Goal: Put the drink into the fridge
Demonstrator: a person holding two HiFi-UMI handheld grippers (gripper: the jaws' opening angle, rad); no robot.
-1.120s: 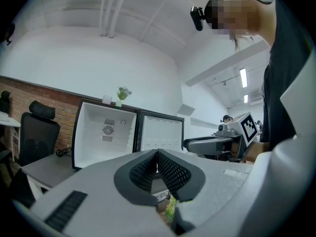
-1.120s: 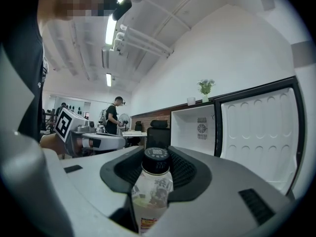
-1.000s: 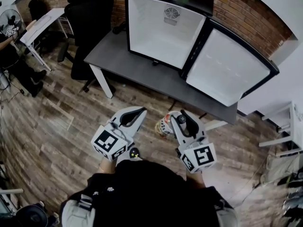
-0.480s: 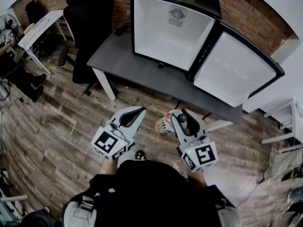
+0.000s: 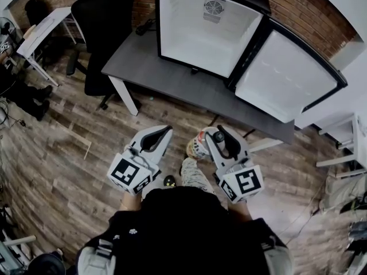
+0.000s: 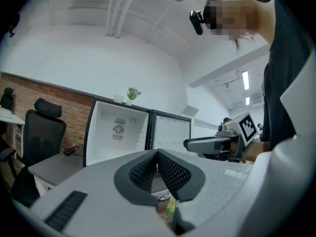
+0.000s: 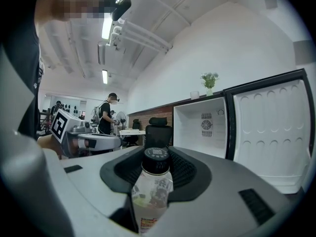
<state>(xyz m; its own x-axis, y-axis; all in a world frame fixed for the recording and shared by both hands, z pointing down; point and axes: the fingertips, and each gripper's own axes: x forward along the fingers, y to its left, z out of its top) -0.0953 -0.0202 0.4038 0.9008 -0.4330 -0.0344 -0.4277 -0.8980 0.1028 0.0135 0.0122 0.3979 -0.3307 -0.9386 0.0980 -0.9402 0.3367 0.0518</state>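
The drink (image 5: 196, 146), a pale bottle with a black cap (image 7: 156, 154), sits between the jaws of my right gripper (image 5: 212, 137), which is shut on it with the cap pointing forward. My left gripper (image 5: 163, 135) hangs level beside it, a little to the left; its ribbed pads (image 6: 148, 168) meet with nothing between them. Both are over the wooden floor, short of the dark table (image 5: 172, 82). The fridge (image 5: 200, 27) stands on that table with a bare white inside, its door (image 5: 284, 79) swung wide to the right.
A black office chair (image 5: 100, 16) stands at the table's left end, with a white desk (image 5: 43, 30) and a seated person (image 5: 14, 90) beyond. White furniture (image 5: 344, 153) is at the right. A small plant (image 7: 209, 80) tops the fridge. A person (image 7: 106, 115) stands far off.
The view has shifted toward the table and fridge, and one of my legs now shows between the grippers. Both grippers keep their pose, the bottle still in the right one.
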